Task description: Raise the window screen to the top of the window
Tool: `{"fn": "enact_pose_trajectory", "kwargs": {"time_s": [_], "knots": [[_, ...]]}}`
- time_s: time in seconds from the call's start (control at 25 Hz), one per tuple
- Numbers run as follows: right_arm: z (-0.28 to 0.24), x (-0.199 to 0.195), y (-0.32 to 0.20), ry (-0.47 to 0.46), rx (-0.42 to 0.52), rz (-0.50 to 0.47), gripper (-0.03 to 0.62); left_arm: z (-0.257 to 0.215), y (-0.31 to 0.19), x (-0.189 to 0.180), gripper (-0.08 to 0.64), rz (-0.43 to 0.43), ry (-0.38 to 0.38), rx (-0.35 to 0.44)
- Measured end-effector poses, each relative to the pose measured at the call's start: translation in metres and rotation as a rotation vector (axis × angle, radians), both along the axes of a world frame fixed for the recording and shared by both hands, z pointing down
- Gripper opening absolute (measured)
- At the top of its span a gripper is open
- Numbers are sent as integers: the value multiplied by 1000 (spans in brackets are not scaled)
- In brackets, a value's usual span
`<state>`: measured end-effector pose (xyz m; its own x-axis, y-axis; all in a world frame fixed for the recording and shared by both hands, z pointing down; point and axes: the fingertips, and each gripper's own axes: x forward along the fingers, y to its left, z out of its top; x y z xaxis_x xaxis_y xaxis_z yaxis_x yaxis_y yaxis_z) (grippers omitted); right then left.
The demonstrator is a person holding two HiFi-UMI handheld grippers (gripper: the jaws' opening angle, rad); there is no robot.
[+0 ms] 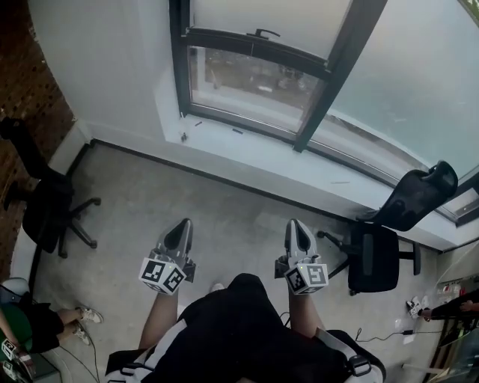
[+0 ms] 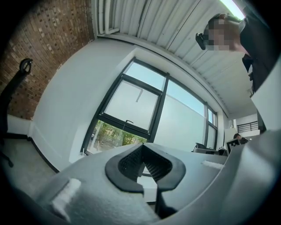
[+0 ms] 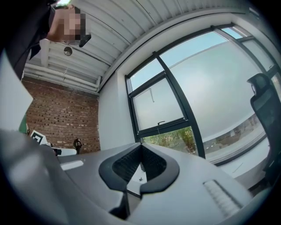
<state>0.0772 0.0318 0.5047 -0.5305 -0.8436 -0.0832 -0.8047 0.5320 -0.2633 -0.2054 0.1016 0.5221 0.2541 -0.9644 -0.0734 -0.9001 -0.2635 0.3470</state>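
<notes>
- Window screen [image 1: 269,16]: probably light, track-guided; take hold at bottom-bar handle [image 1: 263,33].
- Left gripper [image 1: 179,228], right gripper [image 1: 297,227]: fingers pressed together, empty (well apart from the handle).

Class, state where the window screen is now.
Head view, top centre: the window screen hangs partway down, with a clear strip between it and the sill.

The grey concrete floor [image 1: 224,209] fills the middle of the head view. A black office chair [image 1: 46,213] stands on it at 9 o'clock, and a second black chair [image 1: 378,254] at 4 o'clock. At 8 o'clock rest a seated person's white sneakers [image 1: 88,316]. A thin cable [image 1: 378,336] trails at 5 o'clock. At 12 o'clock, under the window [image 1: 254,82], the white sill [image 1: 269,153] carries a few small dark bits [image 1: 237,131].
</notes>
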Motion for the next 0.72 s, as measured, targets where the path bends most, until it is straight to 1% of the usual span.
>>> {"fn": "enact_pose_trajectory", "kwargs": {"time_s": [0.12, 0.24, 0.4, 0.48, 0.6, 0.72], "knots": [[0, -25, -20, 8, 16, -49, 3, 8, -8, -18, 3, -48, 32, -14], [8, -38, -45, 7, 11, -84, 3, 16, -22, -28, 3, -82, 33, -21], [13, -53, -87, 0, 0, -129, 3, 13, -53, -40, 4, -127, 9, -21], [6, -63, -109, -18, 12, -147, 3, 4, -74, -44, 3, -139, -13, -20], [-8, -71, -142, -45, 57, -162, 3, -7, -111, -45, 3, -139, -68, 3], [-12, -62, -177, -74, 60, -149, 3, -17, -151, -37, 4, -124, -88, 18]]}}
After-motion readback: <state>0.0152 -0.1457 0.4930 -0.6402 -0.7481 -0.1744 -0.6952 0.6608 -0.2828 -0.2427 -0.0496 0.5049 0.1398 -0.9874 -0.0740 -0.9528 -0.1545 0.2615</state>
